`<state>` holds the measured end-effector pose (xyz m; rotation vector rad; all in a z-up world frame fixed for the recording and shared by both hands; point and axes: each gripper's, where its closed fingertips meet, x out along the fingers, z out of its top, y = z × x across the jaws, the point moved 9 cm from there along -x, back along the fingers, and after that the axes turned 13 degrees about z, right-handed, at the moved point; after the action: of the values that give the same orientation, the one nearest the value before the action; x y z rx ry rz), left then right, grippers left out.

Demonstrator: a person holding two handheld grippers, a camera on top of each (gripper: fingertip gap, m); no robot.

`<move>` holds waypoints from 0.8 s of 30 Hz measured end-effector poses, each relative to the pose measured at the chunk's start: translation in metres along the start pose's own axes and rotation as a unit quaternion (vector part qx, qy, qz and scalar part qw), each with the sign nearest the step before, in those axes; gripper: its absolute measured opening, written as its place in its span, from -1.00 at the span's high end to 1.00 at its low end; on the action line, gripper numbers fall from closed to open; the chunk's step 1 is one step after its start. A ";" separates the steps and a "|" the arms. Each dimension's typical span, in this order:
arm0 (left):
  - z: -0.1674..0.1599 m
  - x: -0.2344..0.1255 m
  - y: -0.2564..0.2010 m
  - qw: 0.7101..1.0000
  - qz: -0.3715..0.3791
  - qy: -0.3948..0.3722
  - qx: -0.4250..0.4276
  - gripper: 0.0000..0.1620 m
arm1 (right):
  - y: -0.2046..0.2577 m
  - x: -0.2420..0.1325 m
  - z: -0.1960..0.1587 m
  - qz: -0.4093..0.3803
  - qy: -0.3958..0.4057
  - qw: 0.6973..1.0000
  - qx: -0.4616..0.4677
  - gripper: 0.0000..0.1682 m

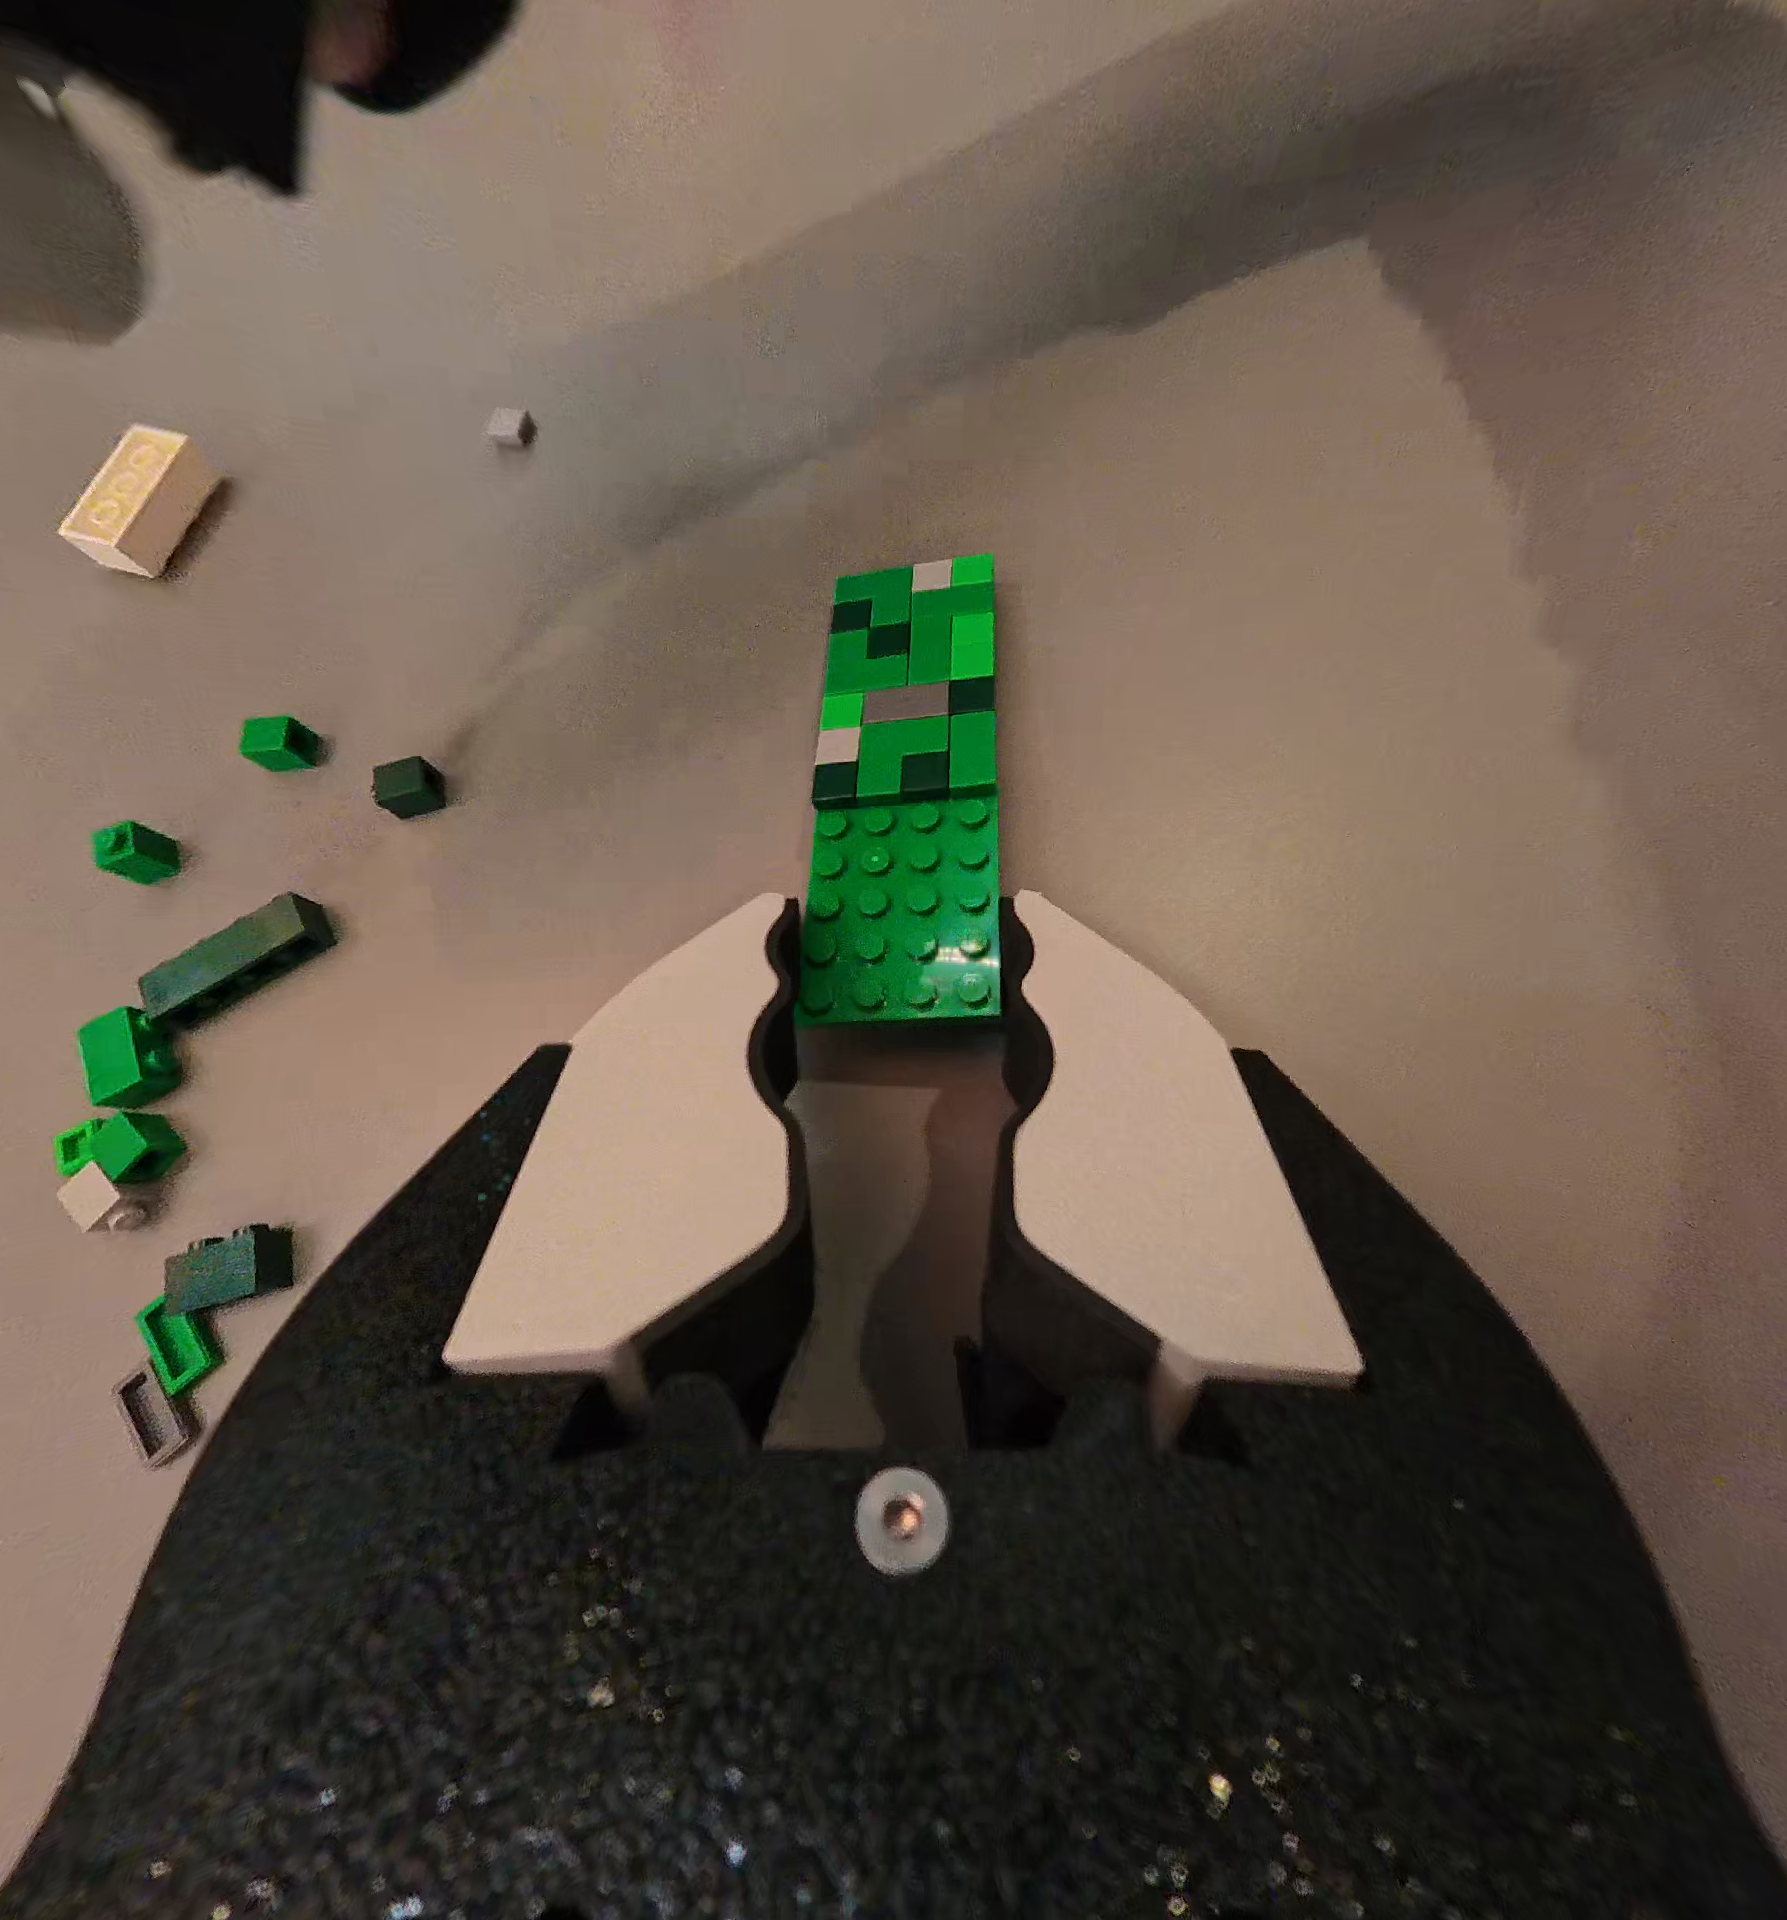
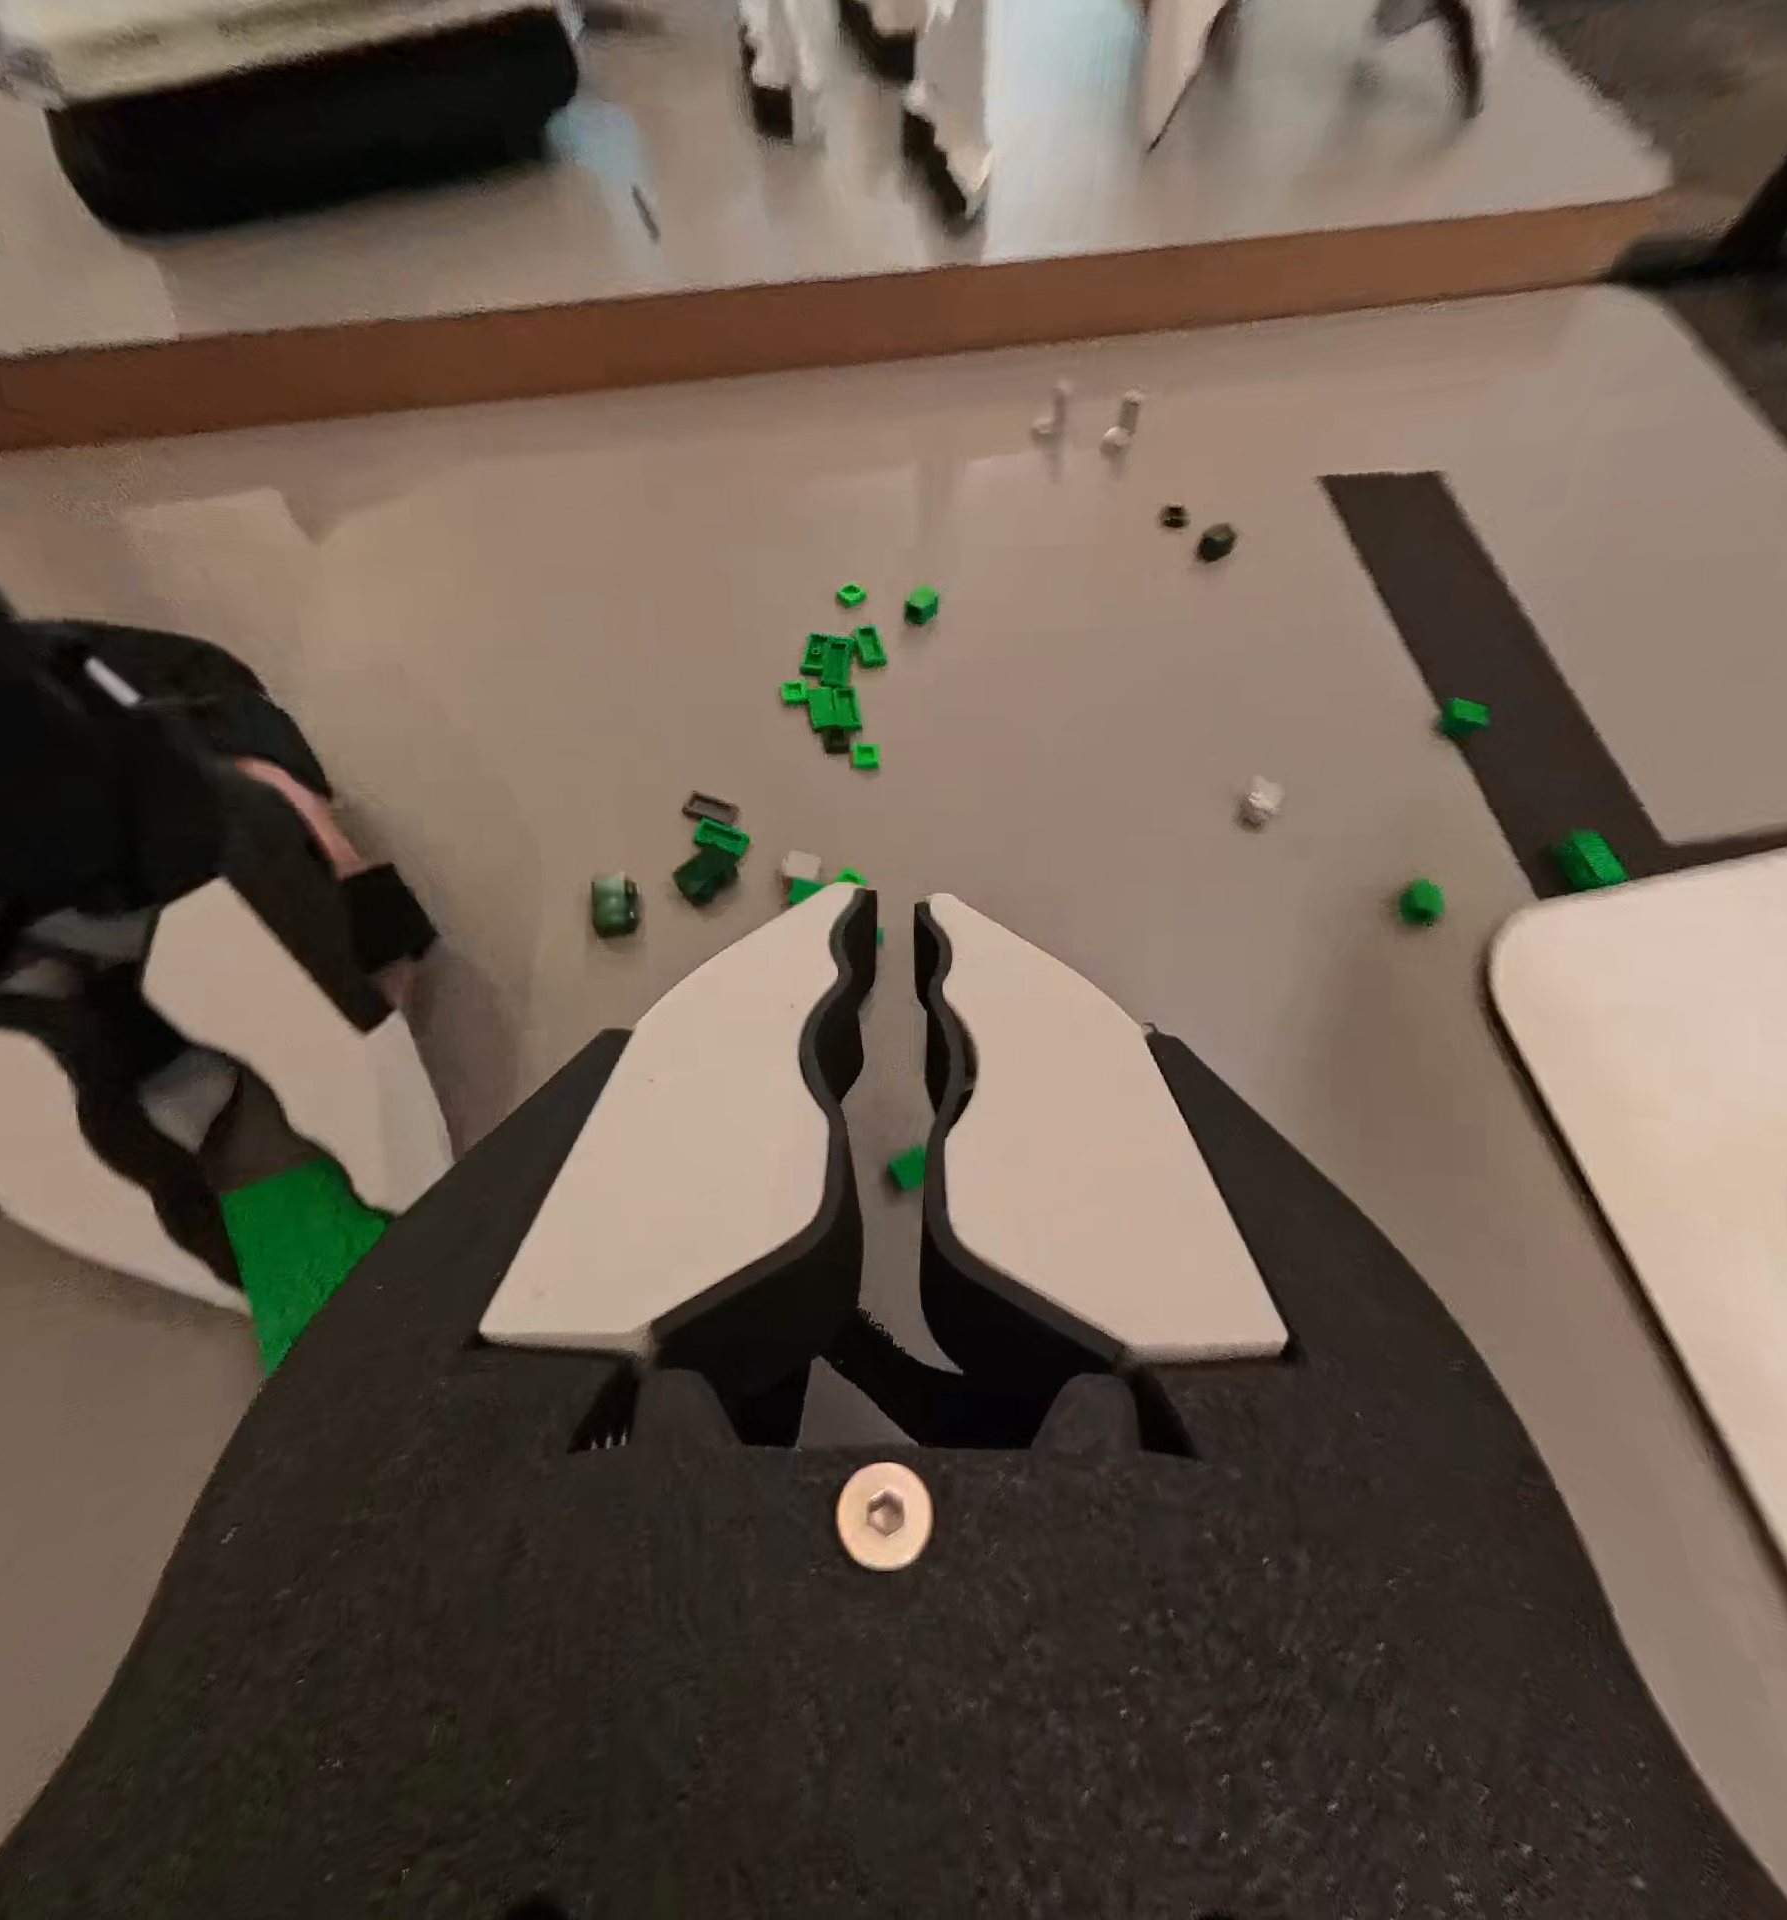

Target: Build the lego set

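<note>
In the left wrist view my left gripper (image 1: 901,940) is shut on the near end of a long green studded plate (image 1: 904,914). Its far half is covered with smooth tiles (image 1: 910,681) in light green, dark green and grey. Loose green, dark green and grey bricks (image 1: 234,956) lie on the table at the left. In the right wrist view my right gripper (image 2: 896,914) is nearly shut and empty, above the table. A scatter of small green pieces (image 2: 835,681) lies beyond its tips. The left gripper (image 2: 276,1091) with the green plate (image 2: 291,1252) shows at the left.
A cream brick (image 1: 136,501) and a tiny grey piece (image 1: 510,427) lie at the far left. In the right wrist view a white board (image 2: 1689,1122) sits at the right, a black strip (image 2: 1471,655) crosses the table, and two white pegs (image 2: 1086,421) stand near the table's brown far edge (image 2: 764,322). My hands' fingertips stand some 15 cm from each other. To reach the cream brick (image 1: 136,501) in a straight line is about 12 cm for my right fingers, about 20 cm for my left.
</note>
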<state>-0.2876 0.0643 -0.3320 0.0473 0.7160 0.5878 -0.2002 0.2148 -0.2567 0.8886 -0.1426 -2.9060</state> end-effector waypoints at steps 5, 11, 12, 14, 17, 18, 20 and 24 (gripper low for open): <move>0.000 -0.001 -0.002 1.000 0.013 -0.007 0.014 0.56 | -0.018 0.067 0.033 0.088 0.108 0.990 -0.027 0.94; 0.000 -0.001 -0.002 1.000 0.011 -0.006 0.011 0.56 | -0.038 0.121 0.042 0.122 0.167 0.978 -0.028 0.93; 0.000 -0.001 -0.002 1.000 0.011 -0.005 0.011 0.56 | -0.038 0.127 0.043 0.132 0.172 0.976 -0.016 0.92; 0.000 -0.001 -0.002 1.000 0.010 -0.005 0.010 0.56 | -0.038 0.138 0.043 0.141 0.192 0.971 0.011 0.85; 0.000 -0.001 -0.001 1.000 0.009 -0.004 0.008 0.56 | -0.036 0.150 0.041 0.129 0.211 0.969 0.016 0.80; 0.000 -0.001 -0.001 1.000 0.009 -0.004 0.008 0.56 | -0.035 0.152 0.040 0.122 0.216 0.969 0.013 0.80; 0.000 -0.001 -0.001 1.000 0.008 -0.004 0.008 0.56 | -0.035 0.156 0.040 0.109 0.225 0.968 0.008 0.82; 0.000 -0.001 -0.001 1.000 0.008 -0.004 0.007 0.56 | -0.035 0.158 0.041 0.101 0.232 0.967 -0.011 0.91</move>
<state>-0.2875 0.0628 -0.3321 0.0686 0.7131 0.5972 -0.3557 0.2325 -0.3144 1.4238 -0.1498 -2.4327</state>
